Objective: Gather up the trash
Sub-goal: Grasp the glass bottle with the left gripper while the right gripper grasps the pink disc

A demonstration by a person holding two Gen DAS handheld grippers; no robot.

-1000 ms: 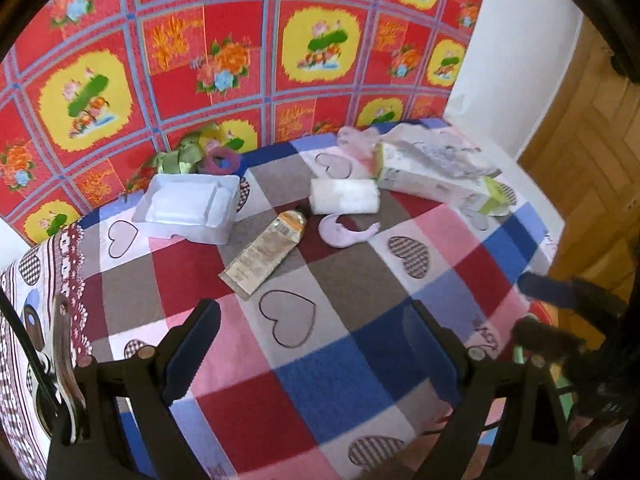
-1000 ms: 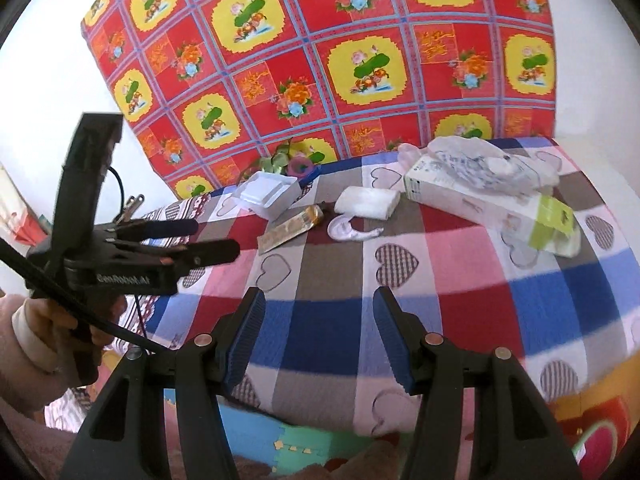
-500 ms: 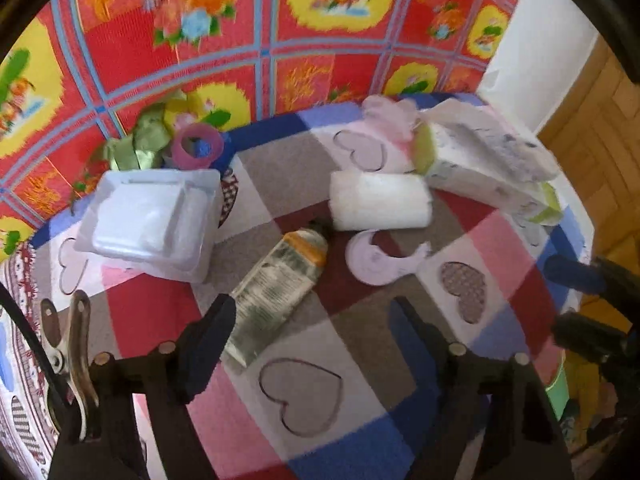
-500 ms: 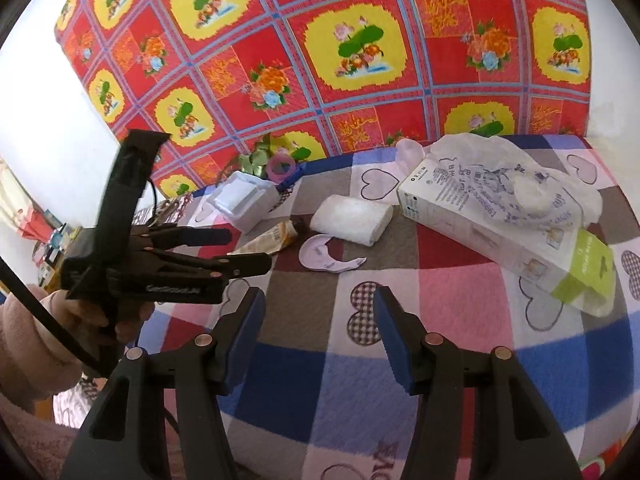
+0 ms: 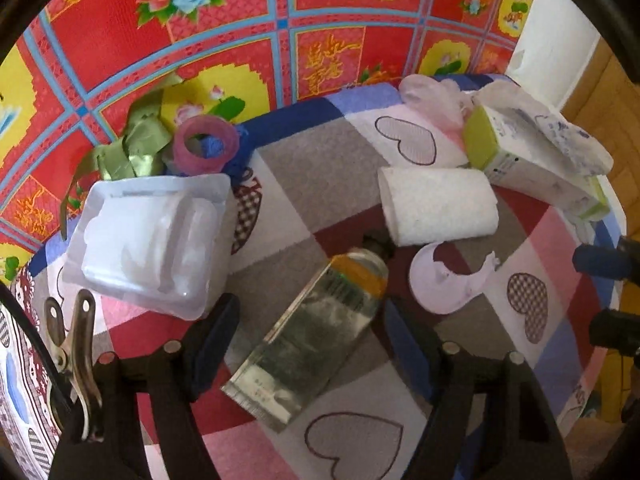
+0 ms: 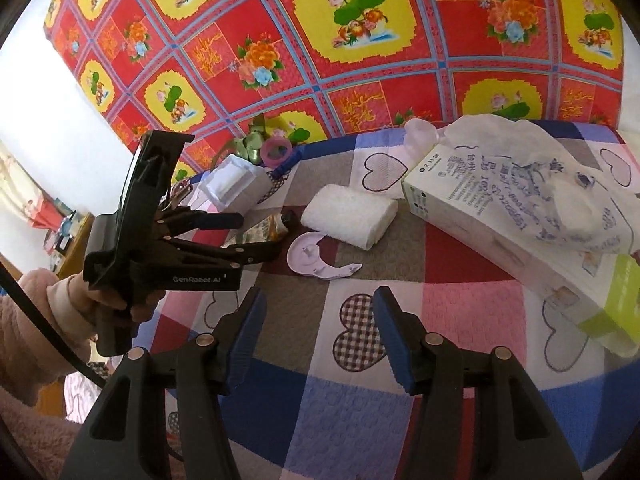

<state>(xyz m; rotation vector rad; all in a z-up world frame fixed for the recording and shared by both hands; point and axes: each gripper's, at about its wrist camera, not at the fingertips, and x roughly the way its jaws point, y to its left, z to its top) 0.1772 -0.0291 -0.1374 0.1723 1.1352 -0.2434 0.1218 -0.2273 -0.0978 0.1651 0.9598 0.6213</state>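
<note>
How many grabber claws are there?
2. The left gripper is open around the squeezed tube. The right gripper is open above the checked cloth, holding nothing.

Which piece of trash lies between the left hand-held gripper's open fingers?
The squeezed tube with the orange band; the clear plastic tray and white roll lie outside the left hand-held gripper.

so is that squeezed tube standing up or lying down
Lying down. The tube rests flat on the checked tablecloth, its dark cap toward the white roll, between the open left gripper fingers.
</note>
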